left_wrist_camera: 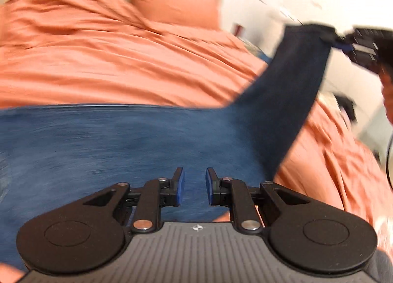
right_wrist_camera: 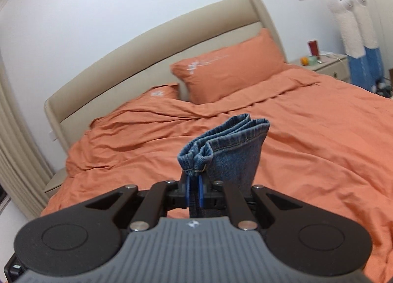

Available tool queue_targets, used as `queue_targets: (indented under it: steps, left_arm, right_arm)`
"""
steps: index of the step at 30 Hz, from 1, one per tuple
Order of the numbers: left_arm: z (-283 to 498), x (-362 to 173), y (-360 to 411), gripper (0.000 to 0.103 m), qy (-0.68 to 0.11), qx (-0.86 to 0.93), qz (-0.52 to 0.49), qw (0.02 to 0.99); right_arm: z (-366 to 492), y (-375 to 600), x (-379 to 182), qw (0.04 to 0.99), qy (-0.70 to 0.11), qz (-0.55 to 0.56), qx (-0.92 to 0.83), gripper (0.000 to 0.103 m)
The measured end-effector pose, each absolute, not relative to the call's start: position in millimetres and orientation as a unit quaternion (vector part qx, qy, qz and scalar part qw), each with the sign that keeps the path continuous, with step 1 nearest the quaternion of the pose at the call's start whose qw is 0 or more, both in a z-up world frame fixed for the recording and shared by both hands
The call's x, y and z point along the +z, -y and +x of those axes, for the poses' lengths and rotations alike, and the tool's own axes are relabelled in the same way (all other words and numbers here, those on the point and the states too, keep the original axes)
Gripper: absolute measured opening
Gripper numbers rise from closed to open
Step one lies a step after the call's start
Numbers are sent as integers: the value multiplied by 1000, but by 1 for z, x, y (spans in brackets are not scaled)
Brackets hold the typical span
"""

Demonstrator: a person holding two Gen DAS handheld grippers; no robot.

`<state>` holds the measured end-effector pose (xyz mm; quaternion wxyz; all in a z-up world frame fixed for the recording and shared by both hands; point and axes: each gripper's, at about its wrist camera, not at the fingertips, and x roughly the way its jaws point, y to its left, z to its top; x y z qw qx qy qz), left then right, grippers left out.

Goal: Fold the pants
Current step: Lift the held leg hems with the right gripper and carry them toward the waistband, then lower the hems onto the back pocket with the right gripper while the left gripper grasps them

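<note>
- The jeans (left_wrist_camera: 122,150) lie spread across an orange duvet (left_wrist_camera: 122,66) on the bed, the denim filling the lower half of the left wrist view in a wide blue band, smeared by motion blur.
- One end of the jeans rises off the bedding as a dark strip toward the upper right of that view, where the right gripper (left_wrist_camera: 337,39) holds its top edge.
- In the right wrist view the right gripper (right_wrist_camera: 193,189) is clenched on the hem ends of the jeans (right_wrist_camera: 231,145); the blue pads press against denim from both sides, and the stitched cuffs stand bunched above the fingertips.
- The left gripper (left_wrist_camera: 194,187) hovers over the flat denim with its jaws standing apart; a gap shows between the blue pads and no fabric is pinched there, only the cloth lying beneath.
- Two orange pillows (right_wrist_camera: 228,69) lean on a beige padded headboard (right_wrist_camera: 152,44) at the far end of the bed.
- A bedside table (right_wrist_camera: 326,62) stands to the right of the pillows, carrying a red box and some small items too small to identify.
- Two tall white plush figures (right_wrist_camera: 353,27) stand by the wall beside the table.
</note>
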<state>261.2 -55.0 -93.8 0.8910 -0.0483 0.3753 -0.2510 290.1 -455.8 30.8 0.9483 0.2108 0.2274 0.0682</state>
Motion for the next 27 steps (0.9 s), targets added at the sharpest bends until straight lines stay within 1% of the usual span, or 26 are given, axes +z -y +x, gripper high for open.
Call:
queue_targets:
  steps: [5, 9, 12, 15, 18, 21, 24, 26, 27]
  left_arm:
    - [259, -86, 5, 19, -358, -183, -91, 911]
    - [261, -85, -34, 19, -348, -146, -129, 917]
    - [264, -91, -58, 19, -351, -132, -159, 914]
    - [267, -97, -74, 19, -357, -129, -179, 908]
    - [273, -103, -86, 19, -366, -134, -200, 899]
    - [272, -109, -92, 19, -376, -143, -216, 890]
    - [281, -117, -94, 26, -386, -155, -237, 878]
    - [287, -122, -95, 31, -394, -163, -256, 868]
    - [289, -125, -95, 32, -397, -167, -264, 863]
  right_arm:
    - [306, 389, 34, 944, -228, 216, 104, 2]
    - [313, 326, 13, 936, -240, 216, 138, 2]
    - [315, 275, -21, 924, -264, 221, 164, 2]
    - [313, 227, -71, 908, -309, 214, 184, 2]
    - [308, 186, -121, 895, -365, 174, 189, 2]
    - [304, 168, -152, 891, -392, 138, 182, 4]
    - [305, 163, -162, 887, -408, 117, 181, 10]
    - [305, 161, -162, 885, -413, 104, 187, 20]
    - [304, 159, -161, 882, -417, 101, 196, 29]
